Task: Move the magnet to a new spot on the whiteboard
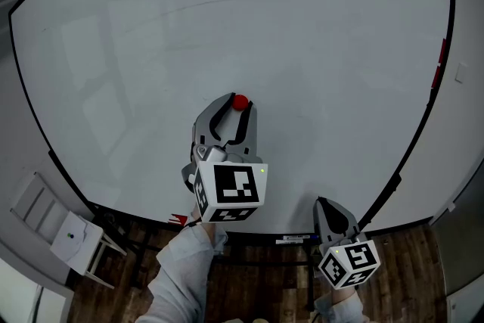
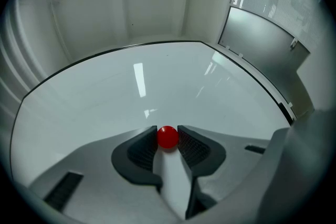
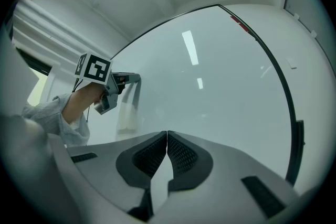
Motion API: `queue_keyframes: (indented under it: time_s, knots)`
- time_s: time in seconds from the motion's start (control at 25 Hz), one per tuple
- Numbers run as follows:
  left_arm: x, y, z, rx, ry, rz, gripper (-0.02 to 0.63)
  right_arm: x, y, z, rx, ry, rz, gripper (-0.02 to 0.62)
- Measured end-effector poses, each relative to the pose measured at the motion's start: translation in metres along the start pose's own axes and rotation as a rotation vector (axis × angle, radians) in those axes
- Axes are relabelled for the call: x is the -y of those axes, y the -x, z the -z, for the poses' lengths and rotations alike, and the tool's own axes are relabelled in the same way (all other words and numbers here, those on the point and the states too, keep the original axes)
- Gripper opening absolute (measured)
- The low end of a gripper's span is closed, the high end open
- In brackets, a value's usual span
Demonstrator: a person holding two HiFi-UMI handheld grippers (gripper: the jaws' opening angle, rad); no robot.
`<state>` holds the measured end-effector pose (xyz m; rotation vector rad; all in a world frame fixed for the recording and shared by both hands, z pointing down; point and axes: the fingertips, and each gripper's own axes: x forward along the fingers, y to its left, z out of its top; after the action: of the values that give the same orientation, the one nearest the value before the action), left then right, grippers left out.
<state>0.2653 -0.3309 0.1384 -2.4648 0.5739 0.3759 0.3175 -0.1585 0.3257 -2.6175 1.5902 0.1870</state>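
Observation:
A small round red magnet [image 1: 240,102] sits on the whiteboard [image 1: 318,41], a little below its middle. My left gripper [image 1: 239,104] reaches up to it, and in the left gripper view the magnet [image 2: 168,137] lies between the two dark pads [image 2: 143,148], which touch it on both sides. My right gripper [image 1: 327,203] hangs low at the board's bottom edge, to the right, away from the magnet. In the right gripper view its jaws [image 3: 167,134] are pressed together with nothing between them, and the left gripper [image 3: 125,80] shows off to the left against the board [image 3: 226,76].
A black frame [image 1: 417,140] runs round the whiteboard. A red object [image 1: 439,63] sits at the board's right edge. A white stool [image 1: 73,239] stands on the wooden floor [image 1: 412,253] at lower left. A person's sleeve [image 1: 185,268] holds the left gripper.

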Motion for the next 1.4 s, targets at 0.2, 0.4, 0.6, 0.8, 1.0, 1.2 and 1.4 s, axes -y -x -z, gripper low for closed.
queue_keyframes:
  time_s: [0.2,0.4,0.6,0.8,1.0,1.2,1.4]
  knots:
    - [0.000,0.000,0.000,0.000,-0.013,0.017,0.126,-0.003,-0.001,0.000,-0.003,-0.002,-0.003,0.028]
    - [-0.001,0.002,0.001,-0.004,-0.011,0.024,0.124,-0.007,0.002,-0.001,-0.004,-0.004,-0.008,0.028]
    - [-0.006,0.013,-0.006,0.021,-0.017,0.013,0.125,-0.012,0.004,0.002,-0.011,-0.012,-0.014,0.028]
    - [-0.011,0.021,-0.006,0.016,-0.018,0.010,0.126,-0.023,0.004,0.002,-0.013,-0.011,-0.028,0.028]
    - [-0.022,0.032,0.004,-0.004,0.009,0.003,0.126,-0.032,0.004,0.004,-0.018,-0.013,-0.043,0.028]
    - [-0.035,0.051,0.022,-0.033,0.054,-0.004,0.126,-0.041,0.001,0.005,-0.015,-0.019,-0.057,0.028]
    - [-0.034,0.076,0.051,-0.077,0.120,-0.007,0.126,-0.051,-0.005,0.008,-0.014,-0.028,-0.075,0.028]
